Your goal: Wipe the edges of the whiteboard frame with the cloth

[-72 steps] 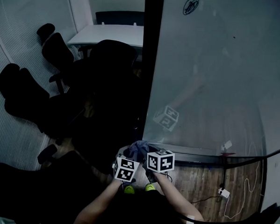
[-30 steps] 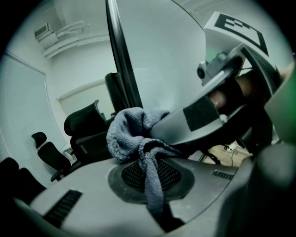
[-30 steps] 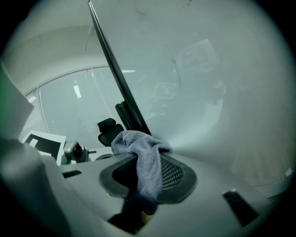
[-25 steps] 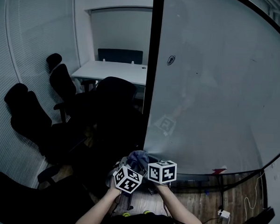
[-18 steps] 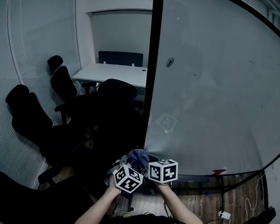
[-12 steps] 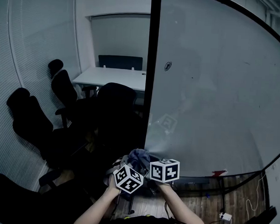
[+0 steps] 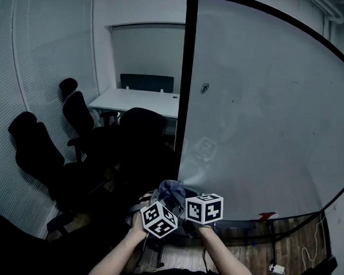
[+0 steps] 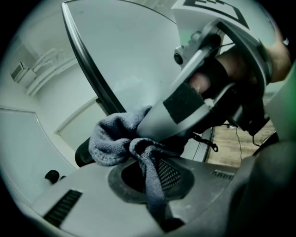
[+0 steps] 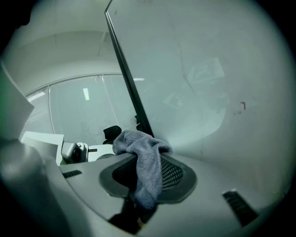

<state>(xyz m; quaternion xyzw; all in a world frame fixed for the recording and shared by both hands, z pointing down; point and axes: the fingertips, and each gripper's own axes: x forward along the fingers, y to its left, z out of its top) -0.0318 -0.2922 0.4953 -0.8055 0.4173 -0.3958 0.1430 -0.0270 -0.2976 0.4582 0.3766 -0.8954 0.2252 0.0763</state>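
Observation:
The whiteboard stands upright with a black frame edge down its left side. A grey cloth is bunched just left of the board's lower left corner. Both grippers meet at it: my left gripper and my right gripper, cubes side by side. In the left gripper view the cloth runs down into my left gripper, with the right gripper's finger pressed into the bunch and the frame edge behind. In the right gripper view the cloth hangs into my right gripper below the frame edge.
Several black office chairs crowd the left side, close to the frame. A white table stands at the back, and blinds cover the left wall. A red item lies at the board's bottom rail. A cable and plug lie on the wooden floor.
The head view has tilted upward, showing more board and less floor. Both grippers stay together on the cloth by the frame's lower left corner, hardly shifted.

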